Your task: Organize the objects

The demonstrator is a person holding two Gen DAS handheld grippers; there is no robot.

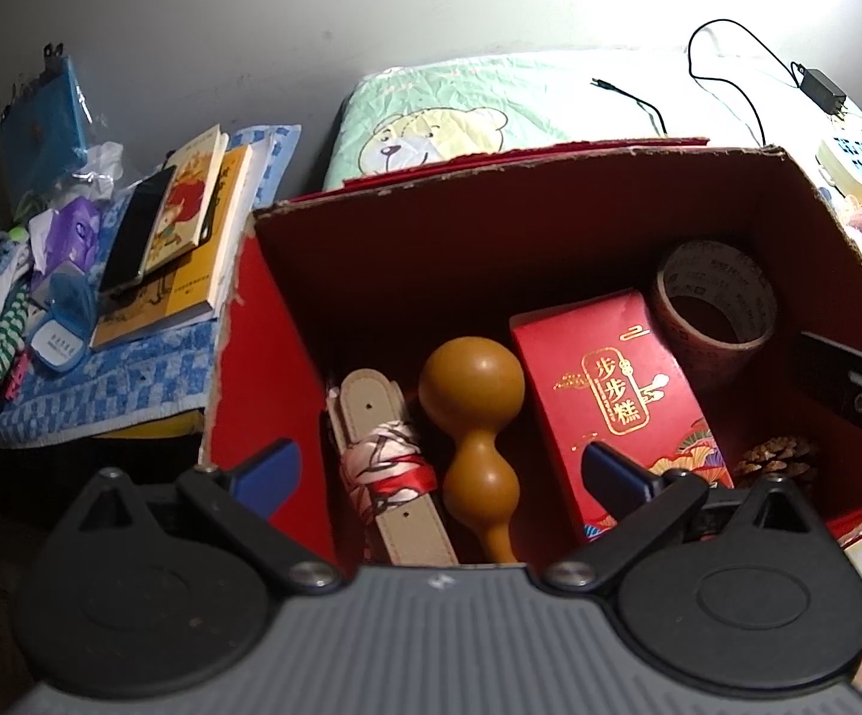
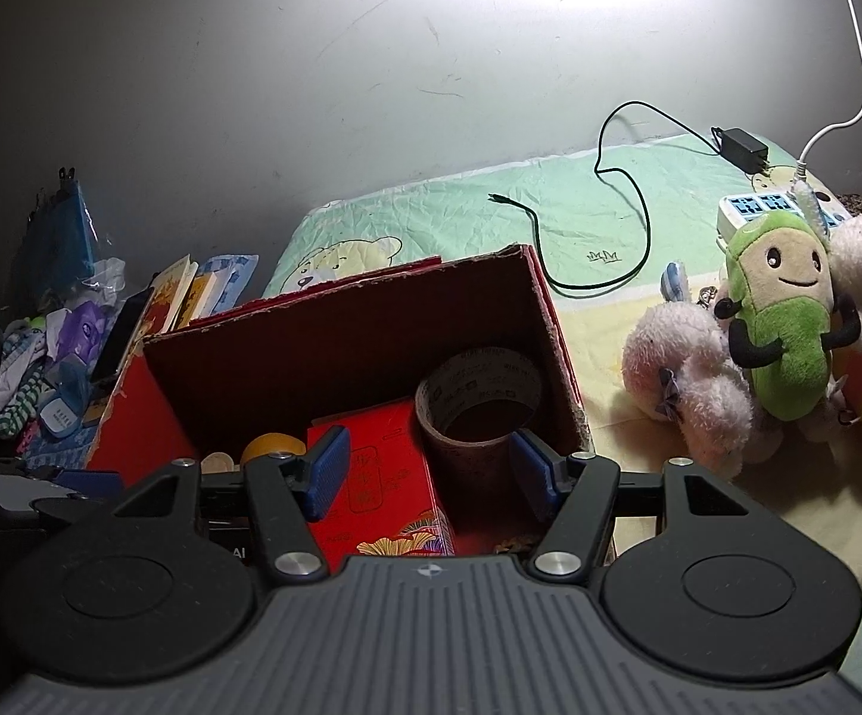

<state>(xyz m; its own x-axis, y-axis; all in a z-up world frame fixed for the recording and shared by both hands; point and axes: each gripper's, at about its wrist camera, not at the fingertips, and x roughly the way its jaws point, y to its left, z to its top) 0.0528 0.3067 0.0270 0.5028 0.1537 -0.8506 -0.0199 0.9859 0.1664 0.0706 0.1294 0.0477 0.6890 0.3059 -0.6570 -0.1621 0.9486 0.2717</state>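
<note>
Hovering open left tongs (image 1: 439, 471) above gourd (image 1: 471, 447), seemingly inside red box (image 1: 550, 226)

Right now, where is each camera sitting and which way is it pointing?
Left wrist: on the left gripper, above the box's near left corner, looking down into the red box at the gourd and red packet; its own open jaws show.
Right wrist: on the right gripper, lower at the near edge, facing the wall; open jaws, tape roll, plush toy.
Shared: box, packet, tape, gourd, bear blanket.
</note>
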